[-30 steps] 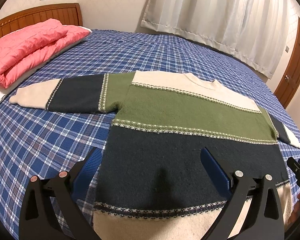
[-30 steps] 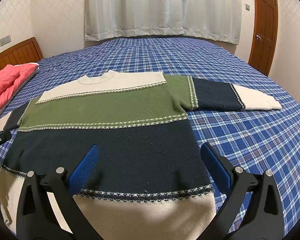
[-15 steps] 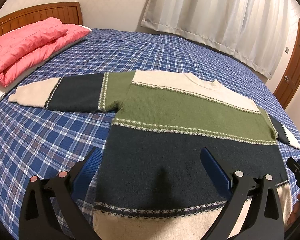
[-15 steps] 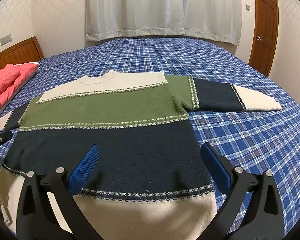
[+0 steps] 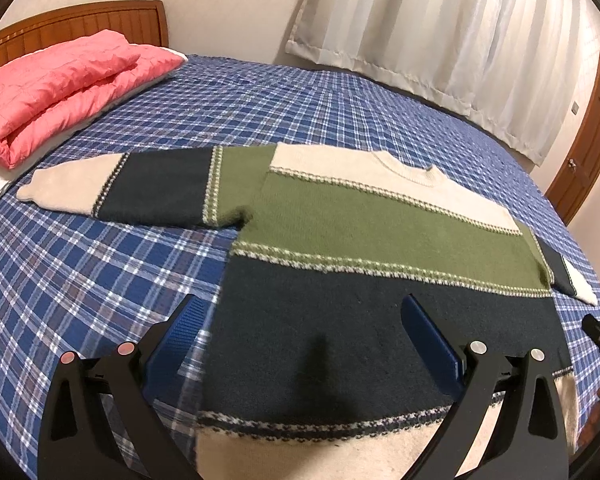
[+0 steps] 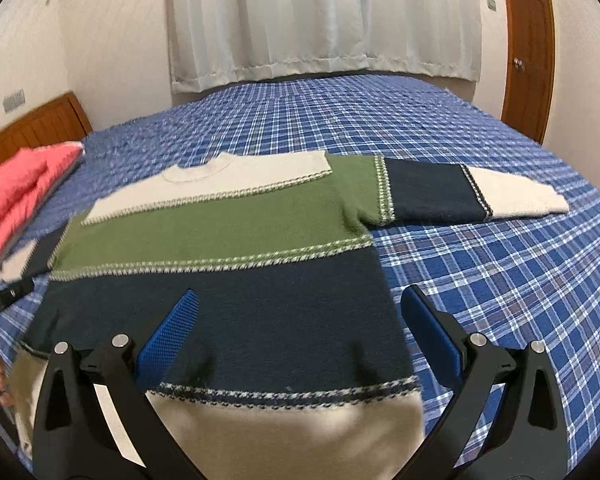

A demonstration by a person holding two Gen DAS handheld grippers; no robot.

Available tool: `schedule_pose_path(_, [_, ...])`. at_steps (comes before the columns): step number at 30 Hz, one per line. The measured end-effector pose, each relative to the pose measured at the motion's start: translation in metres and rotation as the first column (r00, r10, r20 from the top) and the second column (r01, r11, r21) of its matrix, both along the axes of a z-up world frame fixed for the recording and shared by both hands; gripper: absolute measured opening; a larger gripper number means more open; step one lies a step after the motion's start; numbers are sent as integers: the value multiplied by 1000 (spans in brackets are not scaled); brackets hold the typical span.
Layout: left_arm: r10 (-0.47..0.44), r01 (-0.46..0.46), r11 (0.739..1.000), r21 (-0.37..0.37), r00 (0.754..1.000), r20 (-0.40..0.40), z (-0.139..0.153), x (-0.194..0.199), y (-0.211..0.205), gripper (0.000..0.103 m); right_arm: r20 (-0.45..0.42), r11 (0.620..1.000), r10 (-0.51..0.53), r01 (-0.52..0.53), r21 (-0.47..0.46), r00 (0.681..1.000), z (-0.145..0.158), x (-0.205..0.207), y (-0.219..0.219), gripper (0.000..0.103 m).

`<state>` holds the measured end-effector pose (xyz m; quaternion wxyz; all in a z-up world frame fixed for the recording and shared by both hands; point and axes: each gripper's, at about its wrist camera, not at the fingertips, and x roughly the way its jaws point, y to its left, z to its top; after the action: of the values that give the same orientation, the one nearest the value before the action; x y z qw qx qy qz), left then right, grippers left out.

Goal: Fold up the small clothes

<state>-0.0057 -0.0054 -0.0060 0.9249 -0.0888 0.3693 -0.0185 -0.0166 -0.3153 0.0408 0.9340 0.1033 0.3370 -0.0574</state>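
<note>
Sweater (image 5: 340,240) flat on plaid bed (image 5: 80,280), sleeves out, fills ctr of both frames; hem at bottom edge. Left hand-held gripper (image 5: 304,320) fingers apart, empty, above hem. Right hand-held gripper (image 6: 300,316) also apart, empty, w/ sweater's lower corner between fingers. Pink quilt (image 5: 56,88) upper left.

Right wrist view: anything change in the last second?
The right tool has swung slightly right, so the sweater sits further left in its view, now blurred. The left tool barely moved. Both are open and hold nothing. The sweater lies flat as before, sleeves spread, on the bed.
</note>
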Motion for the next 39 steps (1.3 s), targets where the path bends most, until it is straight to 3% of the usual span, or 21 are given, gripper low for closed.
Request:
schedule_pose_path(7, [38,-37,999,-9,999,11,10,4,27,98,33,975,-38,30,222,999,5,0,-70,100])
schedule_pose_path(8, [45,-45,999,-11,999,11,10,5,32,98,37,971,-51,41,235,998,6,0,-79,99])
schedule_pose_path(10, [55,-55,998,-27,998,9,10,7,46,98,43,961,-73,59,269,996,7,0,-101,85])
schedule_pose_path(12, [65,-65,997,-46,998,2,9,9,57,98,31,949,-93,79,305,995,6,3,-124,77])
schedule_pose_path(23, [115,-119,988,-101,992,-41,-8,20,115,98,16,862,-303,268,430,953,-10,6,-258,71])
schedule_pose_path(29, [163,-171,981,-88,983,-84,-26,23,136,98,-67,771,-409,384,507,910,-41,14,-329,64])
schedule_pose_path(32, [170,-179,981,-72,979,-116,-39,23,142,98,-120,683,-452,430,590,884,-65,16,-362,61])
schedule_pose_path(35, [174,-186,977,-101,978,-118,-43,21,149,98,-136,606,-488,447,658,862,-83,17,-386,57])
schedule_pose_path(39, [176,-187,978,-95,978,-116,-48,20,150,98,-92,578,-522,431,693,848,-87,26,-404,55])
